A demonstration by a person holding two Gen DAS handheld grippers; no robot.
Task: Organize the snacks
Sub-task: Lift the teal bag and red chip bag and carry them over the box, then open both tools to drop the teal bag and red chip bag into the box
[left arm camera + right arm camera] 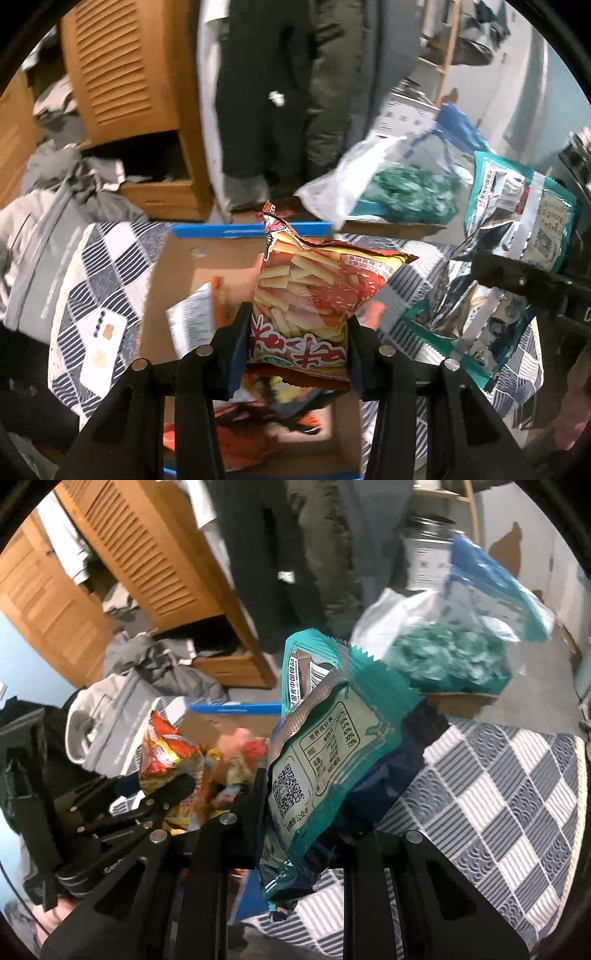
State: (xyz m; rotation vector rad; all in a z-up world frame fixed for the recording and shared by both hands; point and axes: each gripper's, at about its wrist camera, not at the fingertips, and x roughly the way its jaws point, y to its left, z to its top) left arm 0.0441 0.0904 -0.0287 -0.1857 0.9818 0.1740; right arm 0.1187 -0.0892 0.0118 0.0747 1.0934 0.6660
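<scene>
Our left gripper [299, 347] pinches the red chip bag [314, 291] above the cardboard box [207, 266]; our right gripper [306, 812] clamps teal packets [325, 738] beside that box. Both feel light, crinkly, slippery, so we grip sealed edges

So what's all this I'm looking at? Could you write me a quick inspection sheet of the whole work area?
Surface: a bed cover with a blue and white check pattern; a cardboard box with a blue rim sits on it.
Job's things: an orange chip bag and a teal snack packet, both lifted; more snack packets lie in the box.
Clutter: a clear bag of teal pieces and grey clothes.
Grippers: the left gripper is clamped on the chip bag; the right gripper is clamped on the teal snack packet.
Cables: nothing seen.
Surroundings: a wooden wardrobe with slatted doors, and hanging dark clothes.
</scene>
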